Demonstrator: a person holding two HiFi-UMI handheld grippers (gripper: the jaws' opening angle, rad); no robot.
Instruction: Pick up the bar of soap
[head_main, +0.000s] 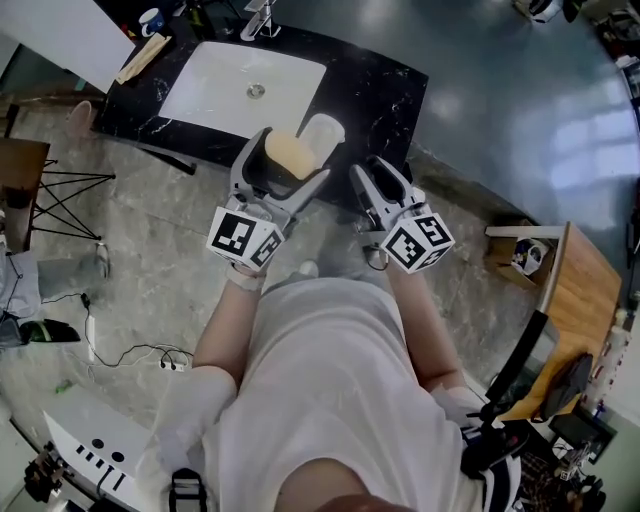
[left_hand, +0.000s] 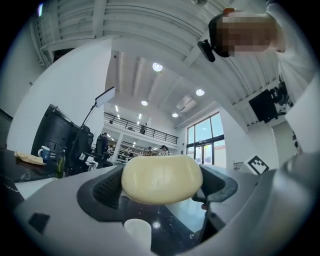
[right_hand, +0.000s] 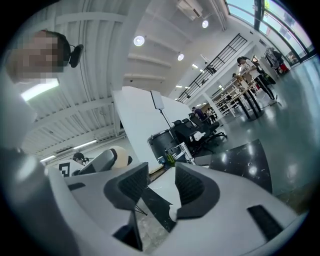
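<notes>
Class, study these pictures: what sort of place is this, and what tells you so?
Probably a large open lab or studio hall, not a real bathroom: the black counter with its white sink stands out on a wide polished floor, with office chairs and a railed mezzanine behind.

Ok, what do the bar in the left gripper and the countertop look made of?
The bar of soap: pale yellow, smooth, dull waxy surface, rounded edges, so likely solid soap. The countertop: black, glossy, white veining, light reflections; polished marble or an imitation.
</notes>
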